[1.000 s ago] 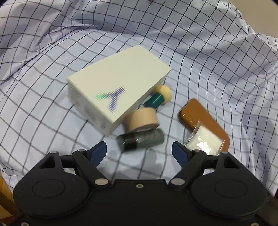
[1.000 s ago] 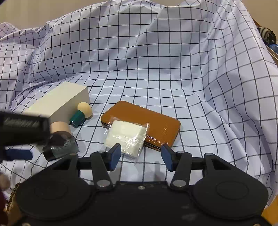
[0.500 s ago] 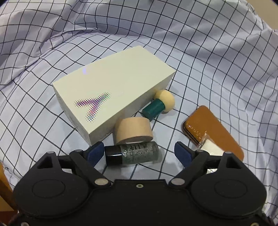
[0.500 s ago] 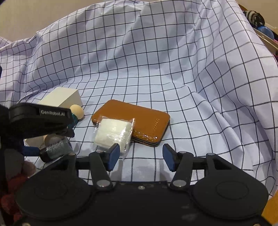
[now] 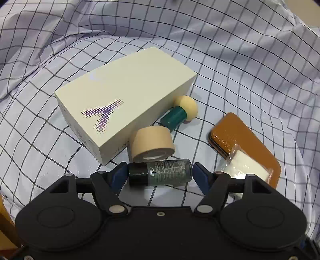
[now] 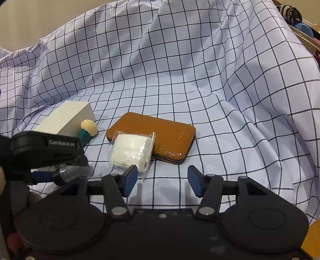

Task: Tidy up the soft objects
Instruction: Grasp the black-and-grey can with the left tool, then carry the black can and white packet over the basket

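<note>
My left gripper [image 5: 160,174] has its two blue pads against the ends of a dark green bottle [image 5: 160,174] that lies sideways on the checked cloth [image 5: 240,70]. Just behind it stand a roll of beige tape [image 5: 152,143], a cream box [image 5: 124,102] and a green-handled sponge applicator [image 5: 180,114]. A brown leather wallet [image 6: 160,138] lies to the right with a wrapped white pad [image 6: 132,151] on its near corner. My right gripper [image 6: 162,180] is open and empty just in front of the pad. The left gripper also shows in the right wrist view [image 6: 46,148].
The checked cloth rises in folds at the back and right [image 6: 220,60]. A shelf edge with a striped and a blue object [image 6: 296,18] shows at the far right. A wooden edge [image 5: 4,220] is at the lower left.
My left gripper has moved forward and closed its pads onto the ends of the green bottle. My right gripper has drawn nearer the wrapped pad and stays open.
</note>
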### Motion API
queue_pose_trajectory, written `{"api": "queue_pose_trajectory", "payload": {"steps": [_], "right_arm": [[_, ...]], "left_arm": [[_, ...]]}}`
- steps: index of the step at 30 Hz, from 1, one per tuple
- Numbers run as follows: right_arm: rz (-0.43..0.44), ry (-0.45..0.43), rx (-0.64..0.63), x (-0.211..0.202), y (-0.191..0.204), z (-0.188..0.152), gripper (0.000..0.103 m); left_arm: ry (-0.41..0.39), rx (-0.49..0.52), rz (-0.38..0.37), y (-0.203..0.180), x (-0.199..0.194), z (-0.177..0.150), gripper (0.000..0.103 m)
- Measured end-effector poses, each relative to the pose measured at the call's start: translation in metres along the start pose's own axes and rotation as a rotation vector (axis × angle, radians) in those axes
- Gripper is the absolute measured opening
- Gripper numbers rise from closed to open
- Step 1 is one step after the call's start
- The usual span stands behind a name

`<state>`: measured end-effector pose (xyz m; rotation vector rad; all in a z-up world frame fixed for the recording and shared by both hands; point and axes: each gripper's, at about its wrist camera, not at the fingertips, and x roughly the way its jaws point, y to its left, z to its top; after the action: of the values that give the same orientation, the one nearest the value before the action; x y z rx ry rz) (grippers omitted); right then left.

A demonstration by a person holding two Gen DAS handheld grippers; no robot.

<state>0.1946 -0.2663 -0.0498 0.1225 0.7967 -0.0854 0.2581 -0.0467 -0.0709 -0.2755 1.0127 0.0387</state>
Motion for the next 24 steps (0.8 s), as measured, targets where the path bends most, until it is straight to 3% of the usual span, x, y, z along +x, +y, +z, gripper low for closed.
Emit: {"api": "queue_pose_trajectory", "payload": {"steps": [6,12,19,24], "right_arm": [[-0.017,0.009,0.026,0.0,-0.001,0.003,0.055],[-0.032,0.013,0.047,0.004,0.007,0.012,0.063],[-0.012,0.045,0.036,0.02,0.03,0.026,0.089],[-0.058,0.075,0.016,0.042,0.049,0.033,0.095]], "left_arm": [[-0.003,0.088,-0.052,0.001,-0.017,-0.007,0.066],[-0.047,0.237,-0.072,0.002,-0.039,-0.017,0.066],[-0.061,0.264,-0.11,0.022,-0.056,-0.018,0.066],[-0.081,0.262,-0.107,0.037,-0.062,-0.018,0.066]]}}
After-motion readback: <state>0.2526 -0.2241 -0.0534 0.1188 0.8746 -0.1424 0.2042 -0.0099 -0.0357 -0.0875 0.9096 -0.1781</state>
